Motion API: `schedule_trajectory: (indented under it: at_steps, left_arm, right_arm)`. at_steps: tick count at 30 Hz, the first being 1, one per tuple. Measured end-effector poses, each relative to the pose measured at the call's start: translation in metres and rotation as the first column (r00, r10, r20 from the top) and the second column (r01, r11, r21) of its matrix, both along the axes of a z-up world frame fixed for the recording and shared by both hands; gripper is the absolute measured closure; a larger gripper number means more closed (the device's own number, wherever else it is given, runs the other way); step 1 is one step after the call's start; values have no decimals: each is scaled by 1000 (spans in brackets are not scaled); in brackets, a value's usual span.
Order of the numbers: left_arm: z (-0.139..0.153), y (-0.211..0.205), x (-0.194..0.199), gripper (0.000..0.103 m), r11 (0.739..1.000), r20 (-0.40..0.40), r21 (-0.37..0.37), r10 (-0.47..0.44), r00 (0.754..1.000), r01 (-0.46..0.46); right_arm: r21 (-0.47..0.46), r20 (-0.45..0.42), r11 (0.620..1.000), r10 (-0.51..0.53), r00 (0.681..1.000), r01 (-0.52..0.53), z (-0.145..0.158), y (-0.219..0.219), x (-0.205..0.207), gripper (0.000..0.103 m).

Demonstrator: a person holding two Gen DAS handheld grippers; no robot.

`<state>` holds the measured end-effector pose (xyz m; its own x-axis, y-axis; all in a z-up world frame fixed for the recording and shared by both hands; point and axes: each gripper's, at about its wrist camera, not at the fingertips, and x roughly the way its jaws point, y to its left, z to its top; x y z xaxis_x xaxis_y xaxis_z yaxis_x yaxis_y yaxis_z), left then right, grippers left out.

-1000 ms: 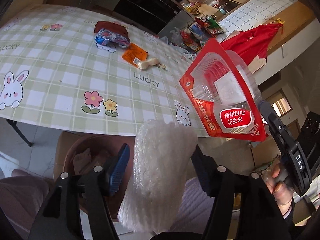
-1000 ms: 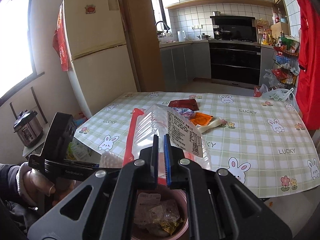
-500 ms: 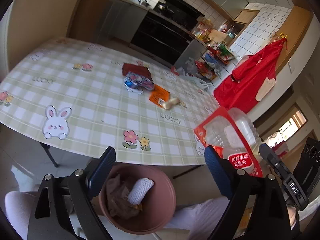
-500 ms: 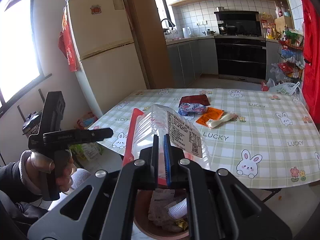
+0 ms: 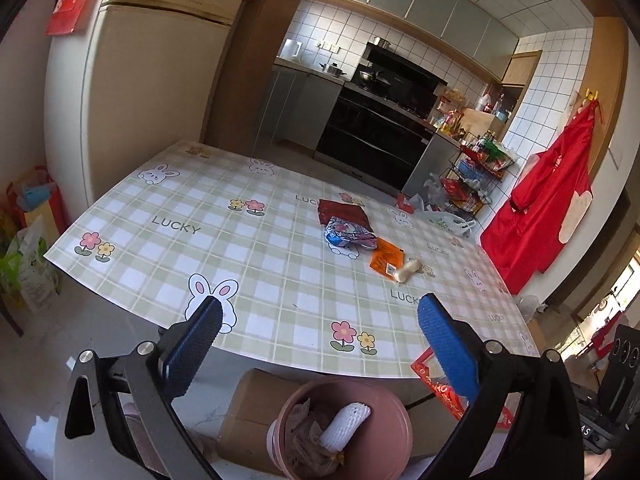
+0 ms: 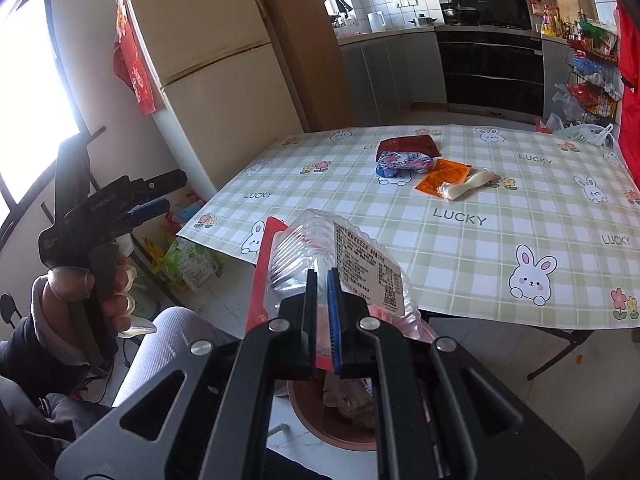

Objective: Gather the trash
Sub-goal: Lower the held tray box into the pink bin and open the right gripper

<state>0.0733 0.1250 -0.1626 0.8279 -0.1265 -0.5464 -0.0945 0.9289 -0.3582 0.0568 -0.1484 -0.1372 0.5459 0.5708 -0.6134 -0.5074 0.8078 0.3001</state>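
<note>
My left gripper (image 5: 320,340) is open and empty, raised above the table's near edge. Below it stands a pink bin (image 5: 384,404) holding a white foam sleeve (image 5: 346,426) and crumpled paper. My right gripper (image 6: 322,280) is shut on a clear plastic tray with red card backing (image 6: 340,248), held over the bin (image 6: 320,420). On the checked table (image 5: 200,248) lie a dark red packet (image 5: 340,211), a blue-pink wrapper (image 5: 350,237), an orange sachet (image 5: 386,258) and a white wrapper (image 5: 406,271).
A cardboard box (image 5: 256,408) sits beside the bin under the table edge. A fridge (image 5: 152,92) stands far left, the kitchen counter and stove behind. A red apron (image 5: 548,204) hangs at right. Bags lie on the floor at left (image 6: 192,264).
My left gripper let go of the white foam sleeve, which now lies in the bin, then rose and tilted up toward the table. My right gripper still holds the tray over the bin.
</note>
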Motion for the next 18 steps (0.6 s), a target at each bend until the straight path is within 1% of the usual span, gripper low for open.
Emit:
schedule_trajectory:
  at_steps: [5,11,12,13,15,17,18]
  left_arm:
    - [-4,2,-2,7,1000,-2,-5,15,1000,-15]
    - [0,-3,-3,7,1000,8,12,11,1000,-11]
    - [-1,-3,-3,7,1000,8,11,10,1000,-10]
    - [-1,-3,-3,7,1000,8,9,10,1000,-10]
    - [-1,-5,-2,7,1000,6,13,4,1000,-4]
    - [-1,-7,-1,7,1000,6,18,-1,1000,1]
    - [-1,-8,-1,7,1000,6,21,-3,1000,3]
  right_arm:
    - [2,-13,1000,3,1000,-3,-3,-1,0,94]
    - [-11,-32,1000,-5,999,5,-9,0,4,92]
    - [-15,-34,1000,-7,999,7,-10,1,4,87]
    - [-21,-33,1000,-11,999,10,-10,1,5,79]
    - [-23,-31,1000,-16,999,15,-11,0,5,71]
    - [-29,-24,999,-27,999,26,-11,-1,6,68]
    - [-33,-20,999,-34,999,33,-11,-2,6,62]
